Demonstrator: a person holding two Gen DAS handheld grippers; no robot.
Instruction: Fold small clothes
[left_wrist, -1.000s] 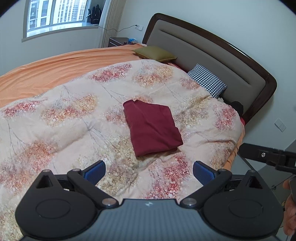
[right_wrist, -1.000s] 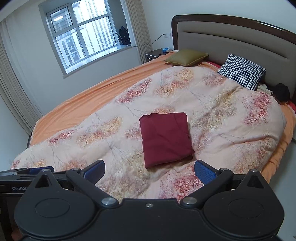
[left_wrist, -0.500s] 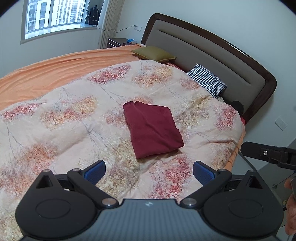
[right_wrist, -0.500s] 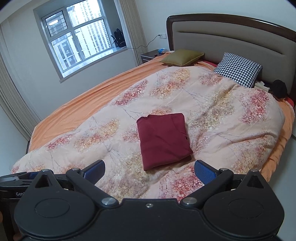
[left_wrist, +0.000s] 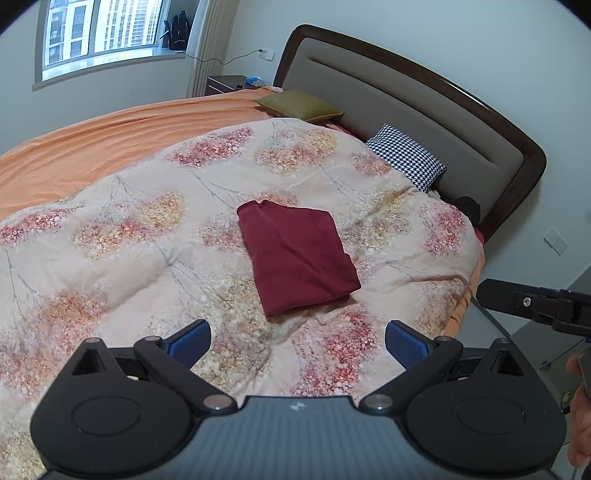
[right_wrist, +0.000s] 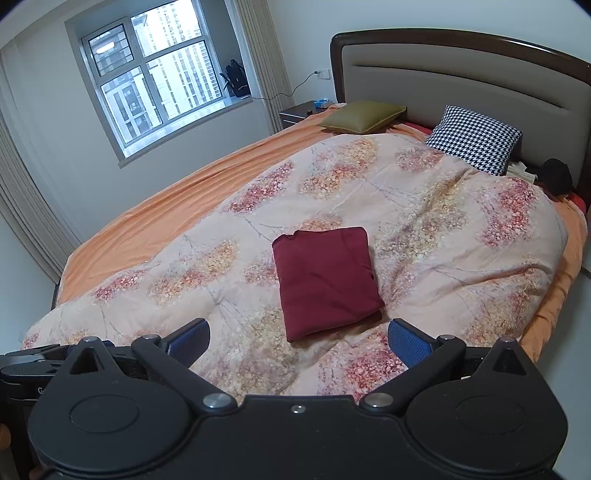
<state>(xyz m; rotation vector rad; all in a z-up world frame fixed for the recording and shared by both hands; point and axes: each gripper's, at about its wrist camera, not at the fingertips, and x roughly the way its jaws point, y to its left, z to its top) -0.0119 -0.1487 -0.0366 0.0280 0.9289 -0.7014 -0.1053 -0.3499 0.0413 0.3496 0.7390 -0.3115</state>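
Observation:
A dark red garment (left_wrist: 295, 254) (right_wrist: 325, 280) lies folded into a flat rectangle on the floral quilt (left_wrist: 129, 236) (right_wrist: 461, 229), near the middle of the bed. My left gripper (left_wrist: 297, 343) is open, held back from the garment over the quilt's near edge, with nothing between its blue pads. My right gripper (right_wrist: 297, 341) is open too, also short of the garment and holding nothing. In the left wrist view the right gripper's body (left_wrist: 532, 302) pokes in from the right, with part of a hand (left_wrist: 580, 424) below it.
An olive cushion (right_wrist: 364, 116) and a houndstooth cushion (right_wrist: 474, 138) lie by the padded headboard (right_wrist: 461, 77). An orange sheet (right_wrist: 177, 206) covers the bed's far side. A nightstand (right_wrist: 303, 110) and a window (right_wrist: 159, 77) stand beyond. A dark item (right_wrist: 557, 175) rests near the headboard.
Both grippers have drawn slightly back and up from the bed; the folded garment sits a little farther off in both views. It has not moved on the quilt.

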